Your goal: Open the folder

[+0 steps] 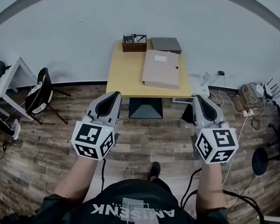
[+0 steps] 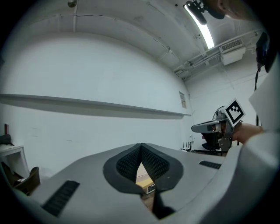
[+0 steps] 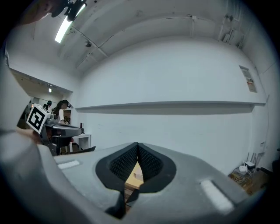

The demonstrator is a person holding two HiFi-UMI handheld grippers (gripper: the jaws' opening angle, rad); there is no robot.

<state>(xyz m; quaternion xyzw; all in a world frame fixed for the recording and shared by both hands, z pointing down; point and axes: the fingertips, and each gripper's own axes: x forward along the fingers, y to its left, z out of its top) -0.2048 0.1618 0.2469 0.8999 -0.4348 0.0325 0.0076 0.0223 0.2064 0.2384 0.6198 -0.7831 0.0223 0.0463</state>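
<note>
A tan folder (image 1: 161, 69) lies closed on a small wooden table (image 1: 124, 73) by the white wall, far ahead of me. My left gripper (image 1: 115, 96) is held level over the wood floor, short of the table's near left corner, shut and holding nothing. My right gripper (image 1: 199, 99) hangs short of the table's near right corner, also shut and holding nothing. In the left gripper view the shut left gripper (image 2: 141, 148) frames a sliver of the table (image 2: 143, 179). The right gripper view shows the same past the shut right gripper (image 3: 138, 146), with the table (image 3: 131, 178) beyond.
A dark box with wires (image 1: 134, 43) and a grey flat case (image 1: 165, 44) sit at the table's far edge. A black chair (image 1: 42, 92) and a white desk (image 1: 14, 86) stand at left. Cables and a power strip (image 1: 248, 95) lie on the floor at right.
</note>
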